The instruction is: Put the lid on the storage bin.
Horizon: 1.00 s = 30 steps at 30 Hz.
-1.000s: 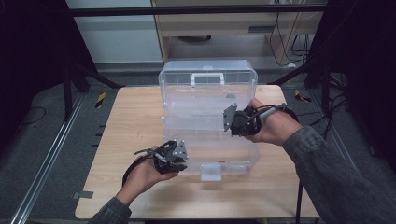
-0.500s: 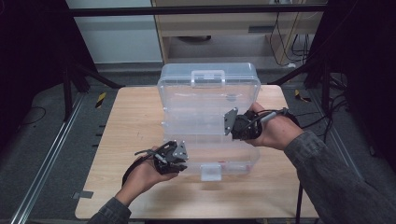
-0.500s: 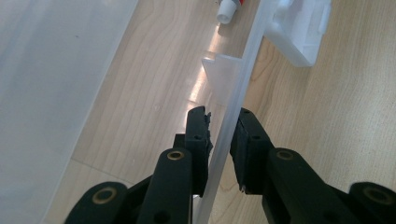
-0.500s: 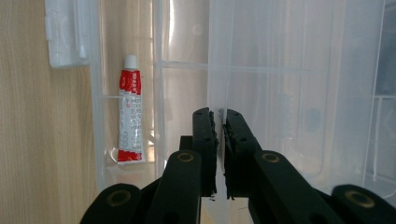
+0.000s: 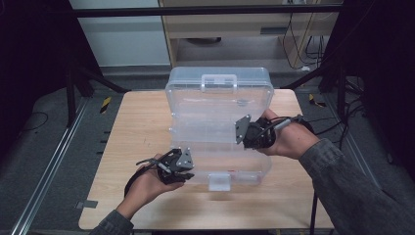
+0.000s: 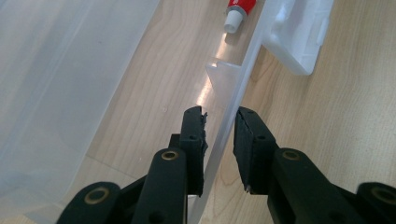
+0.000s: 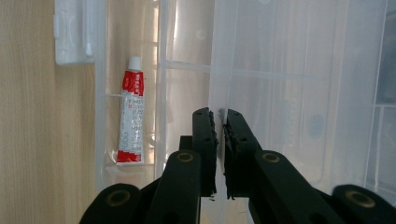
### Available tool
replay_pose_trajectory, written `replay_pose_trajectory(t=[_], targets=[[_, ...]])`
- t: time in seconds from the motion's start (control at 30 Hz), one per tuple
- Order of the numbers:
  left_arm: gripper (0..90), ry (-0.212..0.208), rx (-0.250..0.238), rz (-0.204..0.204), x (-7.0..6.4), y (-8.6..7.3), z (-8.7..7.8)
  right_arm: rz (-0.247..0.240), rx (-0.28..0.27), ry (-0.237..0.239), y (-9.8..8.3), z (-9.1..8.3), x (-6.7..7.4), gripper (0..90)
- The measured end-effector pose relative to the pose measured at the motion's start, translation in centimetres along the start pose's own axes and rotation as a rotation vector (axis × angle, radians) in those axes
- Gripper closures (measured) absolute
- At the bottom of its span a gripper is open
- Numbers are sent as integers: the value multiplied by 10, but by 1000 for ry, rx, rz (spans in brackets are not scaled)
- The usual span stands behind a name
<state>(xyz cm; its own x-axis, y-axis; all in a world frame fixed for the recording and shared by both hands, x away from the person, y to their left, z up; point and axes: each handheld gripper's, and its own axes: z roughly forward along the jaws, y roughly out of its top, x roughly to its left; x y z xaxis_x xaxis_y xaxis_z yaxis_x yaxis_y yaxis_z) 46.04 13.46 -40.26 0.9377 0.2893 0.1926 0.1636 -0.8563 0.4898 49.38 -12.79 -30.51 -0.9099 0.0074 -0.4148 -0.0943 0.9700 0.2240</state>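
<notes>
Clear plastic organiser box [image 5: 220, 132] sits on the wooden table [image 5: 132, 132], its lid [image 5: 219, 98] raised and tilted up toward the far side, with a handle [image 5: 219, 82] at the lid's top edge and a white latch [image 5: 219, 181] at the near edge of the base. Inside the base, near that latch, lies a small red-and-white tube [image 7: 130, 116] with a white cap – it rests flat in a narrow compartment along the front wall.

In the high view the left gripper [image 5: 188, 169] comes in at the near left corner of the box, held in the person's left hand [image 5: 149, 183]. From the left gripper view its two black jaws straddle the thin clear front wall [image 6: 233, 116] of the base; the jaws have just been opening a little, and a slim gap shows on either side of the wall, so the grip looks released (the wall is between the pads, though they do not seem to press on it).

The right gripper [image 5: 241, 129] reaches in from the right, held in the right hand [image 5: 288, 139], over the middle of the box. In the right gripper view its jaws are clenched on a thin clear edge [image 7: 219, 93] of the raised lid – the pads stand nearly together with the plastic pinched between them
</notes>
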Motion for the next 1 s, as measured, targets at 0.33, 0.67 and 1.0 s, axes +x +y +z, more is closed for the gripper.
replay_pose_trajectory(t=[0.33,0.67,1.0], targets=[[730,11,5,-11,-2,2,0,-1,-1,13,0,1,2,849],[729,25,-8,-19,-5,5,4,6,4,24,-5,1,3,851],[713,43,-29,-30,-9,4,4,10,3,40,-9,3,7,847]])
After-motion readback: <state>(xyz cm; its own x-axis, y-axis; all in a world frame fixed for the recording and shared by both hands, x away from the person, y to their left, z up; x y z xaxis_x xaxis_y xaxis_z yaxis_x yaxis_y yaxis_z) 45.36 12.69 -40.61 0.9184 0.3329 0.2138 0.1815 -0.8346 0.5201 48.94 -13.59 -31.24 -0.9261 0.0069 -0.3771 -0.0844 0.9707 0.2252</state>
